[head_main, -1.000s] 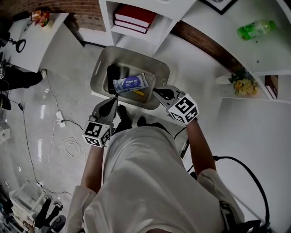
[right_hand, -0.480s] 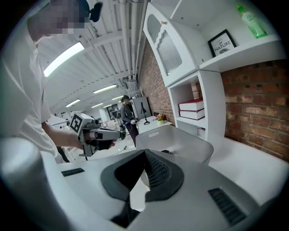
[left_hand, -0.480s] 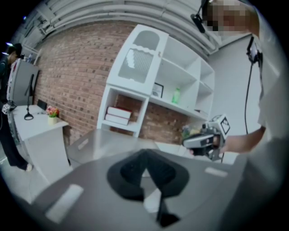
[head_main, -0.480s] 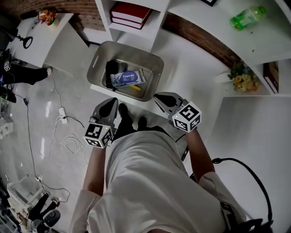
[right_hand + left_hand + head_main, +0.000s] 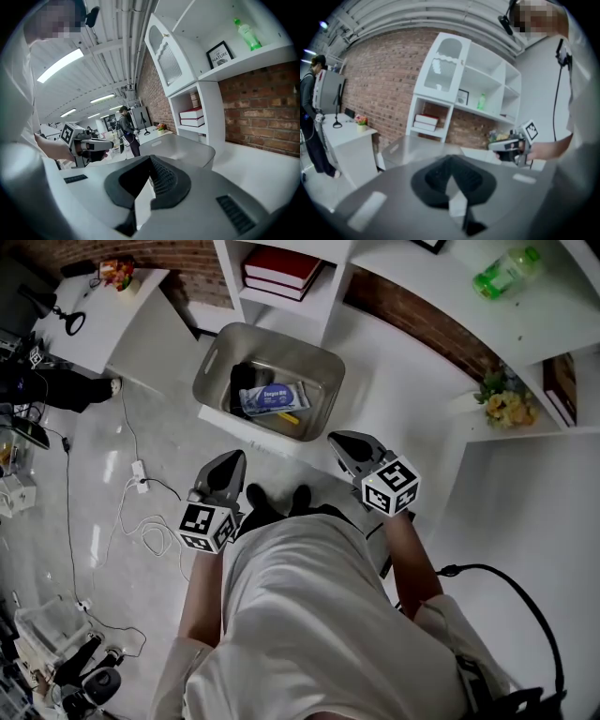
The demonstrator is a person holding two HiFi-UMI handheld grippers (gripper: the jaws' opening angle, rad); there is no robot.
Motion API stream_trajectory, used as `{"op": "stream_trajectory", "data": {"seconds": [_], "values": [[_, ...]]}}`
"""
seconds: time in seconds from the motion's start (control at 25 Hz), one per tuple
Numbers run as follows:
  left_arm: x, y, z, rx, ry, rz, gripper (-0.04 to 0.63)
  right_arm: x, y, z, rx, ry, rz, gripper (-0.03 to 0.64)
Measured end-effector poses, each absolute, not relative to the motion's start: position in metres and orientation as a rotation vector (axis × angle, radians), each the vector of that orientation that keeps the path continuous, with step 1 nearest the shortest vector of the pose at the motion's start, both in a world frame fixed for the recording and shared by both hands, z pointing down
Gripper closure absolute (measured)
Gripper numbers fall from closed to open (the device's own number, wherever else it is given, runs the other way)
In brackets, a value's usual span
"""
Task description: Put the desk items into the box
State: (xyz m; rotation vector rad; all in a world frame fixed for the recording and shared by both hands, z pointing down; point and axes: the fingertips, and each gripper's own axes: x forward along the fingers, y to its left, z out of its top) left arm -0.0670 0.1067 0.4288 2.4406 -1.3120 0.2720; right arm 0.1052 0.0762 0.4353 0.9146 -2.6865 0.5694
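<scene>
**Head view:** a person in a white shirt stands at a white desk (image 5: pixel 403 371), holding a gripper in each hand. The left gripper (image 5: pixel 232 457) and the right gripper (image 5: pixel 339 440) both point at a grey box (image 5: pixel 210 373) that sits on the desk ahead of the jaws, apart from both. Inside the box lie a black item (image 5: pixel 242 382), a blue and white packet (image 5: pixel 274 397) and a small yellow item (image 5: pixel 289 416). The desk around the box looks bare.

**Left gripper view:** the dark jaws meet at their tips with nothing between them. The box's rim (image 5: pixel 410 146) is just beyond them, and the right gripper is off to the right.

**Right gripper view:** the jaws are closed together and empty. The box (image 5: pixel 183 149) stands ahead of them, slightly to the right. The left gripper is off to the left.

The task looks finished or nearly so. Several items are already in the box, both grippers are empty, and no loose item shows on the desk.
</scene>
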Motion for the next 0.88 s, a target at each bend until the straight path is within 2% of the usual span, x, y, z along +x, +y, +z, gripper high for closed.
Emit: {"op": "stream_trajectory", "data": {"seconds": [0.88], "values": [[-0.078, 0.105, 0.413, 2.546, -1.182, 0.243, 0.592, 0.072, 0.075, 0.424, 0.948, -2.657, 0.518, 0.615]]}}
